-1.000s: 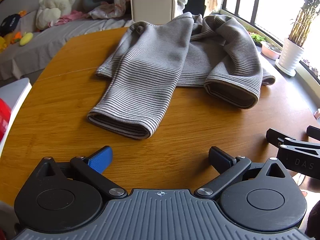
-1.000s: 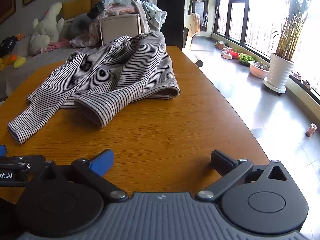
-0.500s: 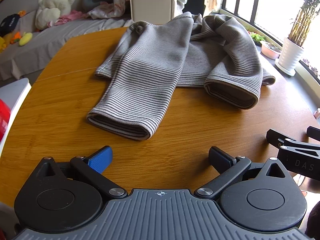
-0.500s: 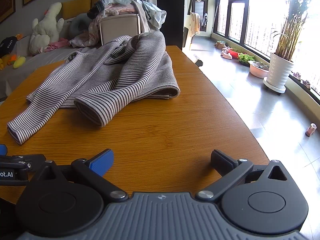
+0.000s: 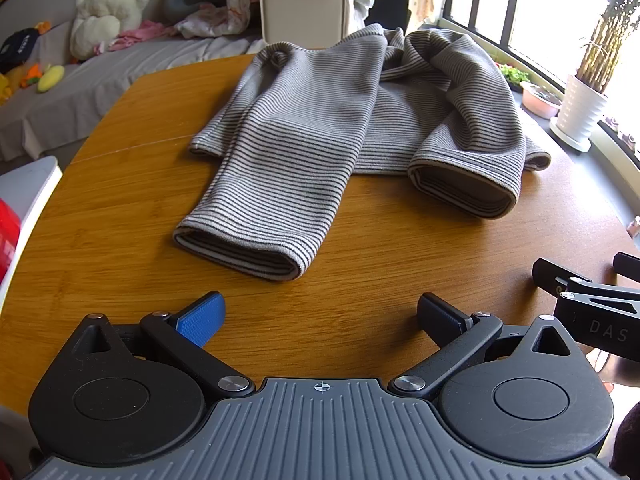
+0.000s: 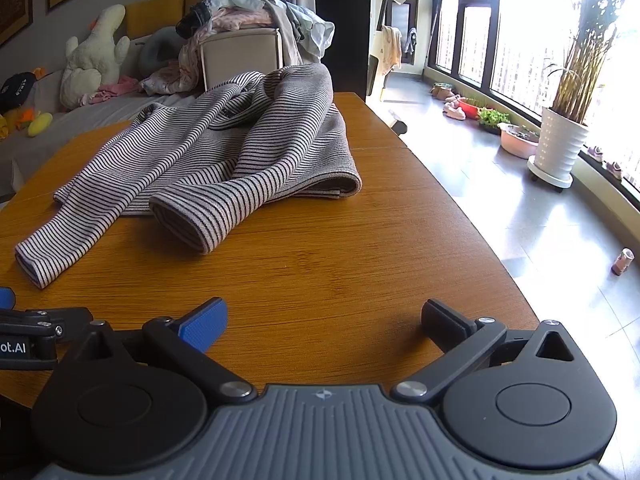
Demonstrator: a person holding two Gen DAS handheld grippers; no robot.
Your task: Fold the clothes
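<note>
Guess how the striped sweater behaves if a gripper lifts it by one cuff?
Probably floppy: the striped sweater lies rumpled in soft folds. The cuff looks thick, so likely an easy pinch. The rest would probably drag across the wooden table rather than lift together.

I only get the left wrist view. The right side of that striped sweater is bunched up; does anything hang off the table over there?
Observer: No. In the right wrist view the sweater's right edge lies folded on the table, inside its rim.
Operator: Is the right gripper holding anything?
Observer: No, the right gripper is open and empty, short of the sweater.
Operator: What's on the floor beyond the plant?
Observer: A small bottle lies on the tiles near the window.
</note>
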